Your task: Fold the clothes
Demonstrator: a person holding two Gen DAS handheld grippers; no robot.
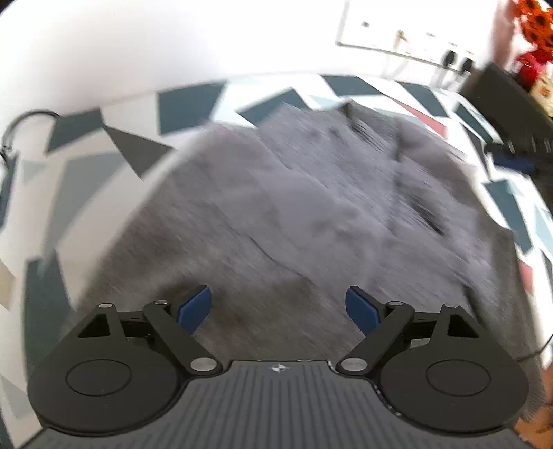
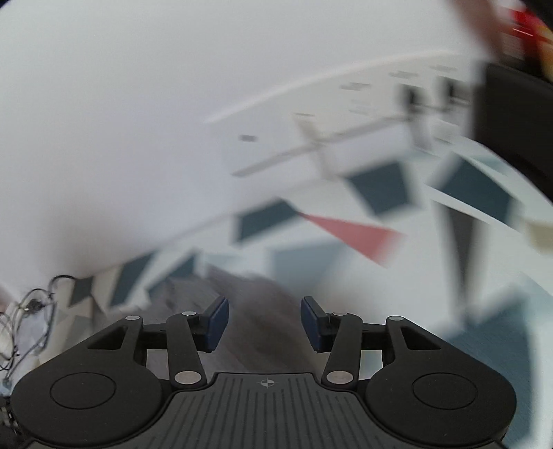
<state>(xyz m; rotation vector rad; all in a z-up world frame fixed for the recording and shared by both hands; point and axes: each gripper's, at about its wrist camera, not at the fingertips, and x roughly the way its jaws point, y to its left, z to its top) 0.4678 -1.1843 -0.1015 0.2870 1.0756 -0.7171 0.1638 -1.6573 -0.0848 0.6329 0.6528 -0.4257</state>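
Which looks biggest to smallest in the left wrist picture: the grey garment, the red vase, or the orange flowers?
1. grey garment, by far the largest; it is also nearest the camera.
2. and 3. orange flowers and red vase: both small, blurred and cut off at the picture's edge, too alike to rank.

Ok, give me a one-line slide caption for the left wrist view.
Open left gripper above a gray garment spread on a geometric-patterned cover, nothing between its blue pads.
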